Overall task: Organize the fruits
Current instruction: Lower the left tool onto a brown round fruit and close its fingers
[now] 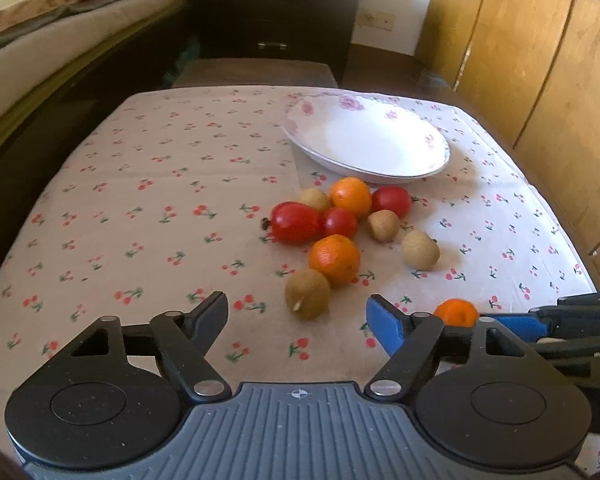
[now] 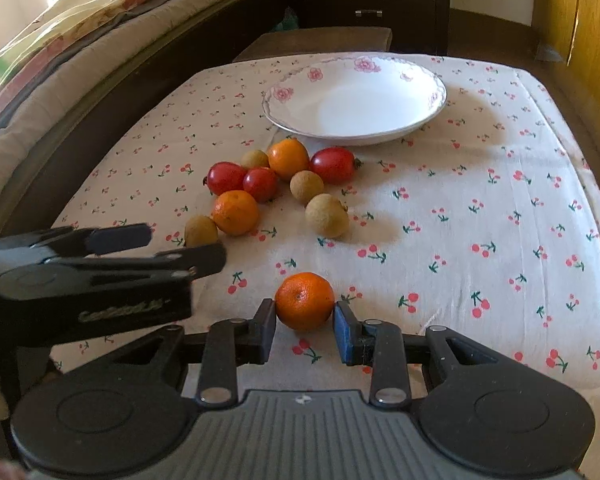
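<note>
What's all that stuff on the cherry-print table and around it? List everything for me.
oranges: three, orange; two in the pile, one between the right gripper's pads
red fruits: three, red, in the pile
brown fruits: four, tan, in and beside the pile
plate: one, white with pink flowers, empty, behind the pile
tablecloth: one, white with cherries
drawers: dark, behind
left gripper: open, near a brown fruit
right gripper: shut on an orange

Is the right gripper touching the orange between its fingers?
Touching. In the right wrist view, the right gripper has both pads pressed against the sides of the orange, with no gap visible on either side.
</note>
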A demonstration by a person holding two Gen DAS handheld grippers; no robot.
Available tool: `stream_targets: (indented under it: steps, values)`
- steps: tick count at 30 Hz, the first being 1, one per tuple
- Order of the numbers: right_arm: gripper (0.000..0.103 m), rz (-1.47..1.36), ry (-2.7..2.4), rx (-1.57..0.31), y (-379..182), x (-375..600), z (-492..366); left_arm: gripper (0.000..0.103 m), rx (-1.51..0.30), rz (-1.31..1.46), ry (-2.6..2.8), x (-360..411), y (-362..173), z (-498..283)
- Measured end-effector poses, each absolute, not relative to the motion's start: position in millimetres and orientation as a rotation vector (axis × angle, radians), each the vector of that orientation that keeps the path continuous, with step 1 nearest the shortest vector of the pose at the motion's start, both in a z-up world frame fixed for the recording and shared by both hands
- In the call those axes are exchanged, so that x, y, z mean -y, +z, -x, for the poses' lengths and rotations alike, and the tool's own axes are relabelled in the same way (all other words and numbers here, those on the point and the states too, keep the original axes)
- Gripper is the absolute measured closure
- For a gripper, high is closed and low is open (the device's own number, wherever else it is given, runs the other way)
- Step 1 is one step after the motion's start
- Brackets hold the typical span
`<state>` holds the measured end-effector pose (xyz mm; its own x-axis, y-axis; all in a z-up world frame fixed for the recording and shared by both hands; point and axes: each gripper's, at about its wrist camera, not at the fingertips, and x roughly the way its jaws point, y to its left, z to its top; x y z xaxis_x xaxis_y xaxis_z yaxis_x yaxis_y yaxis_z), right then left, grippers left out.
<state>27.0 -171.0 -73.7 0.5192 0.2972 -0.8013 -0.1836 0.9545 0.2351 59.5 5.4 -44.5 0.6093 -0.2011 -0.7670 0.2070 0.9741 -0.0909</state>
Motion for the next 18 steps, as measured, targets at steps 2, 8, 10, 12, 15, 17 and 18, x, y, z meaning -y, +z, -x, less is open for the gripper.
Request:
stream_targets:
  steps: [2, 8, 10, 12, 15, 17, 18]
  values:
    - [0.07, -0.133, 0.288, -0.989, -74.8, 173.3, -27.3, 0.023, -0.889, -0.026, -0.228, -1.8, -47.4, -63.1]
    - [0.07, -0.16, 0.285, -0.997, -77.1, 180.1, -27.4, 0.028, -0.898, -0.036, -0.232, 2.0, -54.1, -72.7]
    - [0.07, -0.161, 0.285, -0.998, -77.1, 180.2, -27.6, 0.032, -0.895, -0.045, -0.234, 2.9, -54.1, -72.4]
    - [0.07, -0.162, 0.286, -0.999, -76.8, 179.4, -28.4, 0.039, -0.892, -0.03, -0.255, 1.6, -53.9, -71.6]
    - [0.07, -0.163, 0.284, -0.999, -76.9, 179.5, -28.0, 0.052, -0.889, -0.032, -0.279, 1.3, -52.9, -70.4]
    - [0.07, -0.161, 0.285, -0.999, -76.6, 179.8, -27.6, 0.057, -0.891, -0.038, -0.283, 1.8, -52.2, -69.5]
    - [0.07, -0.161, 0.284, -0.999, -76.2, 179.8, -27.5, 0.059, -0.895, -0.037, -0.287, 1.9, -51.7, -69.1]
